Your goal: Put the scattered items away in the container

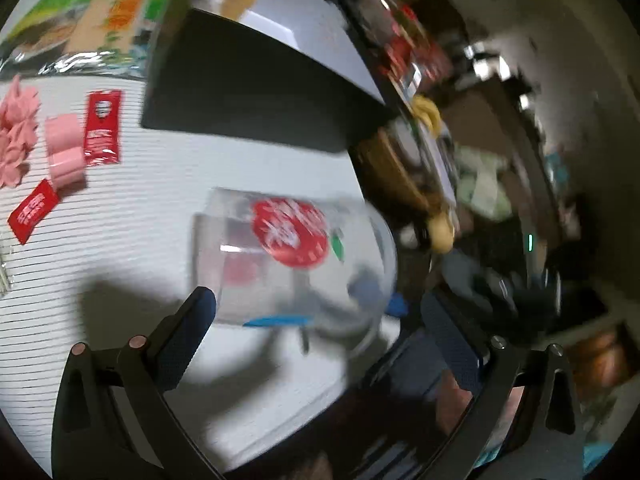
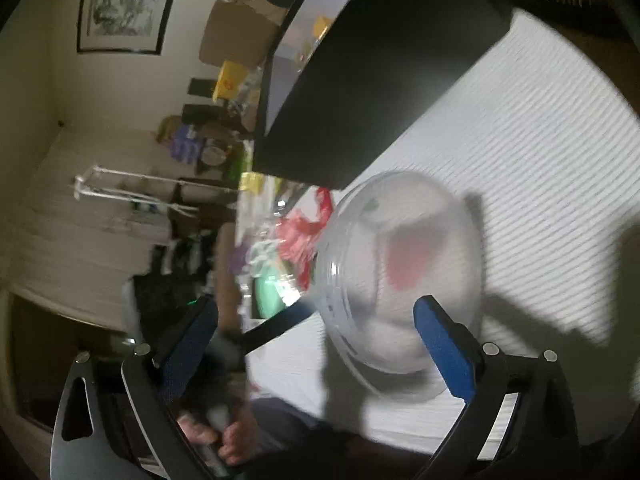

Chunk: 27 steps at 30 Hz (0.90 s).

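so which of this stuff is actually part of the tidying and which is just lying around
Part of the job:
clear plastic container, lying on its side with a red label
red sachets
pink pieces
left claw, open around the container

Just lying about:
black box
green snack bag
clutter beyond the table edge

Jar (image 1: 292, 268) lying on its side on the table (image 1: 120, 240) near its edge, box (image 1: 256, 88) behind the jar, sachets (image 1: 102, 128) well left, snack bag (image 1: 84, 20) at far left behind them.
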Each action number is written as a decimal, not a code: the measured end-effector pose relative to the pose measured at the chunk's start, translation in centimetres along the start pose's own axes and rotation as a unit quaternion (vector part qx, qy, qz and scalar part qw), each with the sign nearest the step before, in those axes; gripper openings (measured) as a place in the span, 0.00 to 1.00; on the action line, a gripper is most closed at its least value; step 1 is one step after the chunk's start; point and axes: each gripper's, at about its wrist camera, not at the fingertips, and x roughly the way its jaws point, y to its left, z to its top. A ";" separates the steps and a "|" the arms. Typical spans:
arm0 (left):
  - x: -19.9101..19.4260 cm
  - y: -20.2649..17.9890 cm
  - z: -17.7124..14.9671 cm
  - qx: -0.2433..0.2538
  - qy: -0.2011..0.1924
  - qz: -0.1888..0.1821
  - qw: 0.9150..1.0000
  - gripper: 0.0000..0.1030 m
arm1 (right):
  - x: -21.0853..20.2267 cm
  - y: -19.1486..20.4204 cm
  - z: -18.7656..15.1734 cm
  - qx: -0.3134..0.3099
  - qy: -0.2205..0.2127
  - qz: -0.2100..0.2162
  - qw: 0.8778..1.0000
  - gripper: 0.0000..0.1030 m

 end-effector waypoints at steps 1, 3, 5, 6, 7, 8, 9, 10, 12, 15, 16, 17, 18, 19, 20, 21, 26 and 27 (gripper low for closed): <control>-0.1 0.0 0.0 -0.001 0.000 0.006 1.000 1.00 | -0.2 -0.2 0.2 0.003 0.001 0.003 1.000 0.97; -0.8 0.6 0.6 -0.013 -0.020 0.031 0.999 1.00 | -0.8 -1.0 0.8 0.020 -0.006 0.003 1.000 0.97; -1.3 1.6 1.4 -0.031 -0.035 0.030 0.998 1.00 | -1.8 -1.5 1.2 0.023 -0.023 -0.006 0.999 0.97; -1.3 2.0 1.6 -0.036 -0.036 0.028 0.998 1.00 | -2.0 -1.6 1.4 0.020 -0.027 -0.014 0.999 0.95; -1.0 2.2 1.8 -0.035 -0.034 0.028 0.998 1.00 | -2.1 -1.5 1.7 0.014 -0.026 -0.027 0.999 0.87; -0.7 2.2 1.9 -0.029 -0.032 0.035 0.998 1.00 | -1.9 -1.2 1.9 0.003 -0.021 -0.044 0.999 0.80; -0.4 2.1 1.8 -0.021 -0.029 0.045 0.998 0.99 | -1.5 -0.7 2.0 -0.014 -0.017 -0.059 0.998 0.64; -0.3 2.2 1.4 -0.015 -0.026 0.051 0.998 0.98 | -1.3 -0.2 2.1 -0.032 -0.013 -0.066 0.997 0.61; 0.5 2.1 0.8 -0.007 -0.013 0.043 0.999 0.92 | -0.5 0.6 2.3 -0.053 0.002 -0.079 0.995 0.58; 1.8 1.1 0.0 0.013 -0.001 0.058 0.998 0.82 | 1.7 1.6 1.9 -0.079 0.043 -0.105 0.990 0.58; 1.9 0.7 -0.2 0.022 -0.002 0.070 0.997 0.81 | 1.9 1.7 1.7 -0.085 0.039 -0.109 0.990 0.58; 2.0 0.3 -0.4 0.032 -0.004 0.083 0.996 0.81 | 2.1 1.8 1.6 -0.087 0.039 -0.109 0.989 0.59; 1.9 -0.3 -0.5 0.043 -0.008 0.093 0.995 0.81 | 2.2 1.8 1.6 -0.088 0.038 -0.110 0.989 0.59; 1.7 -0.9 -0.5 0.053 -0.011 0.099 0.994 0.81 | 2.1 1.9 1.6 -0.089 0.035 -0.109 0.989 0.59; 1.4 -1.7 -0.5 0.065 -0.014 0.106 0.992 0.81 | 1.9 2.2 1.6 -0.092 0.031 -0.107 0.989 0.59; 0.9 -2.8 -0.4 0.080 -0.017 0.113 0.990 0.81 | 1.5 2.5 1.7 -0.098 0.028 -0.106 0.989 0.59; -2.4 -8.2 2.0 0.137 -0.053 0.111 0.983 0.82 | -1.8 6.4 3.3 -0.137 -0.002 -0.086 0.987 0.59; -3.3 -9.4 2.9 0.146 -0.064 0.103 0.982 0.84 | -2.5 7.3 4.0 -0.144 -0.009 -0.082 0.986 0.59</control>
